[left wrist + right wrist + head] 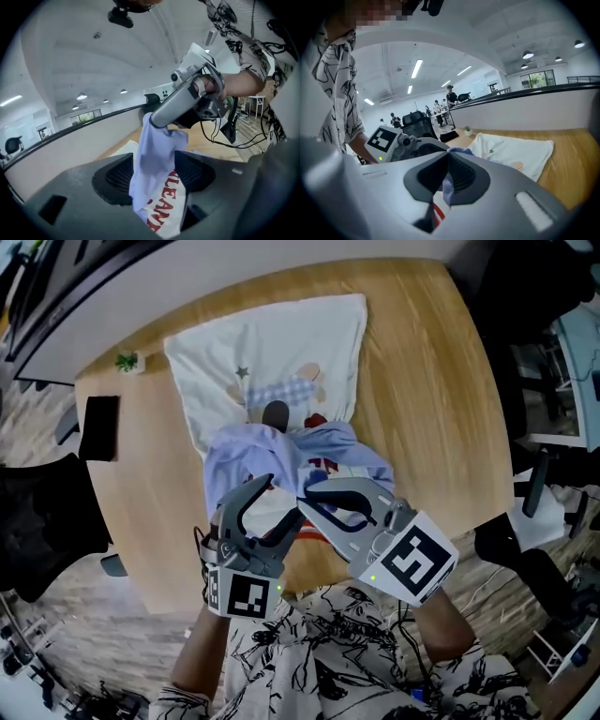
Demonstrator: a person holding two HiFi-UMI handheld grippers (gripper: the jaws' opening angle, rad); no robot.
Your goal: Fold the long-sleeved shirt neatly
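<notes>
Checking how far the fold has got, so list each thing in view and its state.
left gripper: shut on a bunch of the shirt.
right gripper: shut on a thin fold of the shirt.
shirt: bunched, not folded, pulled up by both grippers.
white garment: spread flat on the table.
potted plant: upright at the table's edge.
black device: lying flat.

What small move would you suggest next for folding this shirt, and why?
Probably draw the two tongs apart sideways. The left tongs and right tongs both pinch the blue shirt close together, so it is bunched up over the table. Spreading it should open an edge before it is laid flat near the white cloth.
</notes>
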